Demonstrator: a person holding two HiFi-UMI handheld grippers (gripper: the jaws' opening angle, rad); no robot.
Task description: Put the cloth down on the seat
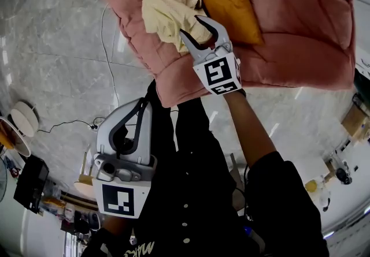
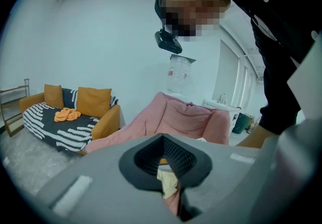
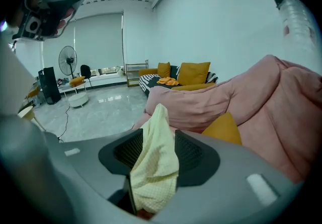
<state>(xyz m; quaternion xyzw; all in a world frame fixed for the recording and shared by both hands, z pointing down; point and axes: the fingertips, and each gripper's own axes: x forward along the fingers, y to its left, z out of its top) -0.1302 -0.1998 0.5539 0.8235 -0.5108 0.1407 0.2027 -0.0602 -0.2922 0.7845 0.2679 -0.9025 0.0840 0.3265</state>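
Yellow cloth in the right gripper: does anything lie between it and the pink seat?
Nothing visible does. The yellow cloth, held by the right gripper, is over the front of the pink seat; the orange cushion lies beside it.

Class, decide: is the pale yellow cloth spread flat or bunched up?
Bunched up: the pale yellow checked cloth is crumpled in folds, pinched between the right tongs.

The right arm (image 1: 250, 129) stretches forward, bare at the forearm. The right gripper (image 1: 192, 26) points away from the body, jaws clamped on the cloth (image 1: 165, 10). The left gripper (image 1: 143, 103) sits low against the torso (image 1: 196, 204), jaws together and empty.
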